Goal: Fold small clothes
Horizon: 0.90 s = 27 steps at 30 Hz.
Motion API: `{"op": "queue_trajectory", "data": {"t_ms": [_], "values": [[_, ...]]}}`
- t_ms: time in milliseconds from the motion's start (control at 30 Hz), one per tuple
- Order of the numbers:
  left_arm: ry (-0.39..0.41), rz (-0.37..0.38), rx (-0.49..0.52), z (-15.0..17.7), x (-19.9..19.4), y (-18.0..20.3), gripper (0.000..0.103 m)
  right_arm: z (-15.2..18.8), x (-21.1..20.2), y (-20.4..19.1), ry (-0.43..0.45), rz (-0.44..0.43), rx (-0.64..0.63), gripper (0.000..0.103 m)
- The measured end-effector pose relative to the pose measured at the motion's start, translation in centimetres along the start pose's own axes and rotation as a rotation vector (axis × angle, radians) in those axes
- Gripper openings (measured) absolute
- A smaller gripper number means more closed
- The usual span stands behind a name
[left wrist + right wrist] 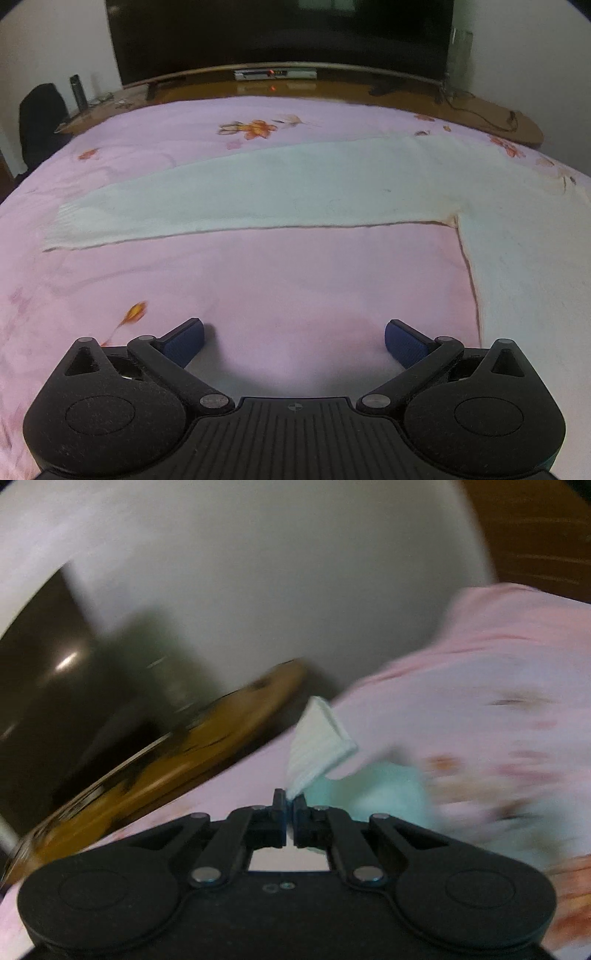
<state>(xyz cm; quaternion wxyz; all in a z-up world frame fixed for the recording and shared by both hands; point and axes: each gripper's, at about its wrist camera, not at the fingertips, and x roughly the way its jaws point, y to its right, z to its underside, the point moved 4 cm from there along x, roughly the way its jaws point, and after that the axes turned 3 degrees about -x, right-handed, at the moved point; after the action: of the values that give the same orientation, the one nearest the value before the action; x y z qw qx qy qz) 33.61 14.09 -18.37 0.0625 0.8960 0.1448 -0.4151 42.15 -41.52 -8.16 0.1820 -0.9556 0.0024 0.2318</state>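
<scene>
Right gripper (290, 805) pinched tight on white knit garment (319, 746) corner at 12 o'clock; left gripper (294, 341) gaping, empty, above pink floral bedspread (295, 280).

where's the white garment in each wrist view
Left wrist: the white garment lies flat across the middle, a sleeve reaching left, its body down the right edge.
Right wrist: only a ribbed corner shows at centre, pinched in the right gripper.
Shared landmark: the pink floral bedspread.
</scene>
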Motion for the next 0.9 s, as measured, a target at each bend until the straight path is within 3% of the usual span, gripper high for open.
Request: {"op": "queue_trajectory", "data": {"t_ms": [200, 333, 400, 467, 500, 633, 700, 733, 767, 800, 833, 900], "values": [[0.008, -0.024, -0.004, 2.6, -1.8, -2.7, 0.103, 5.2, 4.1, -14.2, -0.121, -0.194, -0.159, 0.004], [0.007, -0.018, -0.009, 3.3, -2.3, -3.9, 0.103, 9.1, 6.5, -20.2, -0.215, -0.253, -0.235, 0.004], [0.005, -0.019, -0.004, 3.3, -2.5, -4.1, 0.103, 10.5, 7.8, -21.6, -0.261, -0.251, -0.257, 0.006], [0.008, -0.020, 0.007, 3.4, -2.8, -4.0, 0.103, 12.5, 9.2, -22.8, -0.347, -0.238, -0.296, 0.028], [0.015, -0.018, 0.013, 3.4, -3.0, -3.9, 0.103, 13.1, 8.7, -22.6, -0.373, -0.255, -0.313, 0.028], [0.070, 0.072, 0.019, 1.9, -4.0, -1.4, 0.103, 12.4, 4.4, -22.5, -0.268, -0.305, -0.352, 0.030], [0.097, 0.147, 0.017, 0.4, -4.0, 1.1, 0.103, 11.2, 2.2, -20.6, -0.220, -0.273, -0.337, 0.030], [0.111, 0.189, 0.020, -0.5, -3.9, 2.6, 0.100, 10.8, 1.3, -19.5, -0.203, -0.251, -0.327, 0.031], [0.124, 0.240, 0.022, -1.4, -3.7, 4.4, 0.091, 10.4, 0.6, -18.3, -0.192, -0.232, -0.315, 0.031], [0.115, 0.292, 0.021, -2.1, -3.3, 6.1, 0.060, 10.1, -0.1, -17.0, -0.182, -0.209, -0.302, 0.031], [0.078, 0.351, 0.011, -2.9, -2.3, 8.1, 0.045, 9.7, -0.9, -15.8, -0.177, -0.183, -0.285, 0.031], [0.009, 0.458, -0.028, -4.0, -0.4, 11.5, 0.045, 9.1, -2.2, -13.0, -0.175, -0.133, -0.241, 0.032]]}}
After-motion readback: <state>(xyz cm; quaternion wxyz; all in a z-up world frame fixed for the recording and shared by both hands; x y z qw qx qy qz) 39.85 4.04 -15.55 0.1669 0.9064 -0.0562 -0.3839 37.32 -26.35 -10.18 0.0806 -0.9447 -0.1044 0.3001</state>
